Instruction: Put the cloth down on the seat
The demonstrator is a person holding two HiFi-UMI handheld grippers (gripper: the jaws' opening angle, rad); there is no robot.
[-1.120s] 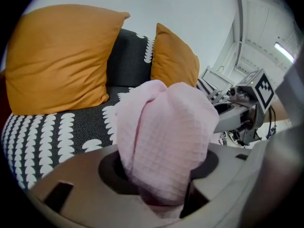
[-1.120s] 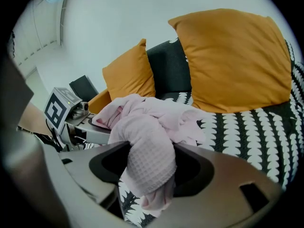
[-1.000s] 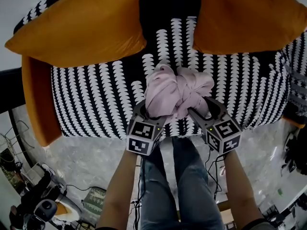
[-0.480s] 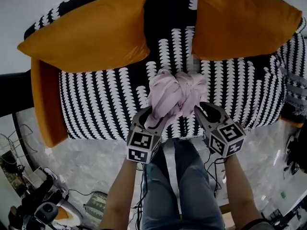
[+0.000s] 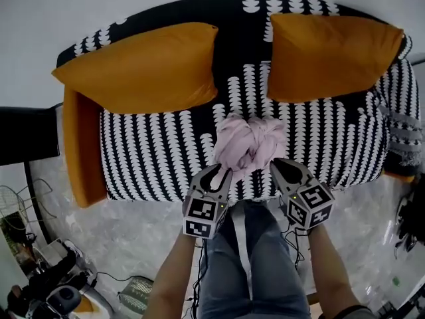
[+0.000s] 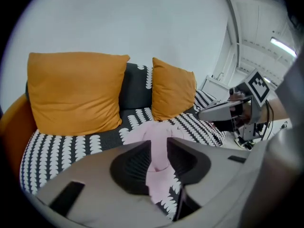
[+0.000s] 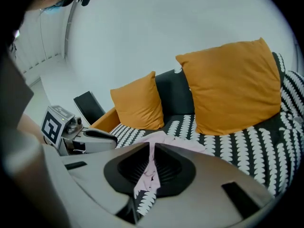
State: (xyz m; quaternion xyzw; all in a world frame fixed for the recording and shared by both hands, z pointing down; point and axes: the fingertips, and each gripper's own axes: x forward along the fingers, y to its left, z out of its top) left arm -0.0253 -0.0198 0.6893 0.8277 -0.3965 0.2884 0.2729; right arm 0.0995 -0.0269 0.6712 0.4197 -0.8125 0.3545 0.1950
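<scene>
Sofa, black with rows of white scallop print; orange side panel at its left end.
- Two orange cushions [image 5: 143, 68] [image 5: 329, 48] lean on the sofa back, one at each side.
- Pink cloth [image 5: 249, 145]: bunched on the sofa's seat [image 5: 159, 158], near the front edge, below the gap between the cushions.
- Left gripper [image 5: 217, 173]: jaws clamped on a strip of the cloth [image 6: 159, 151] that trails from the bunch.
- Right gripper [image 5: 277, 167]: jaws pinched almost together on a thin fold of the cloth [image 7: 148, 170].
- Markings: each gripper's cube shows black-and-white square markers [image 5: 202, 209] [image 5: 315, 198]; these are the only print visible.
</scene>
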